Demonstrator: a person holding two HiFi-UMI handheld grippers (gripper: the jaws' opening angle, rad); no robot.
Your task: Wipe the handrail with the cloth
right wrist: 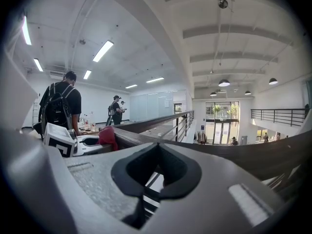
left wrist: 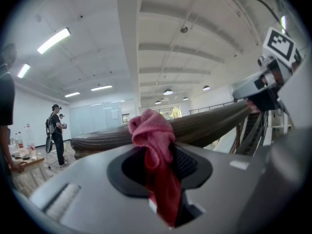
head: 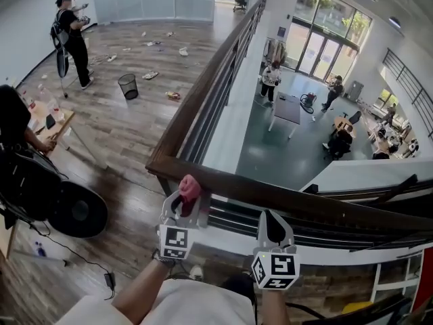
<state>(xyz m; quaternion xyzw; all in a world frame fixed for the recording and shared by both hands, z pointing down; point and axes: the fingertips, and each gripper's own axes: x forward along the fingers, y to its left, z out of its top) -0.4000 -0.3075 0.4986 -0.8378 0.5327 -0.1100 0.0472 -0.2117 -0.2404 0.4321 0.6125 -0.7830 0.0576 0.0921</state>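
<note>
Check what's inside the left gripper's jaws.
A pink cloth, clamped by the left gripper, with its bunched end sticking out in front of the wooden handrail. Whether it touches the rail is covered by the cloth itself and the jaws.

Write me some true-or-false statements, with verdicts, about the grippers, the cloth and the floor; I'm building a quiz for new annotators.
1. The left gripper is shut on the cloth. True.
2. The right gripper grips the cloth too. False: it is shut on nothing.
3. The cloth is blue. False: it is pinkish red.
4. A bin stands on the floor. True.
5. Both grippers are close to the handrail. True.
</note>
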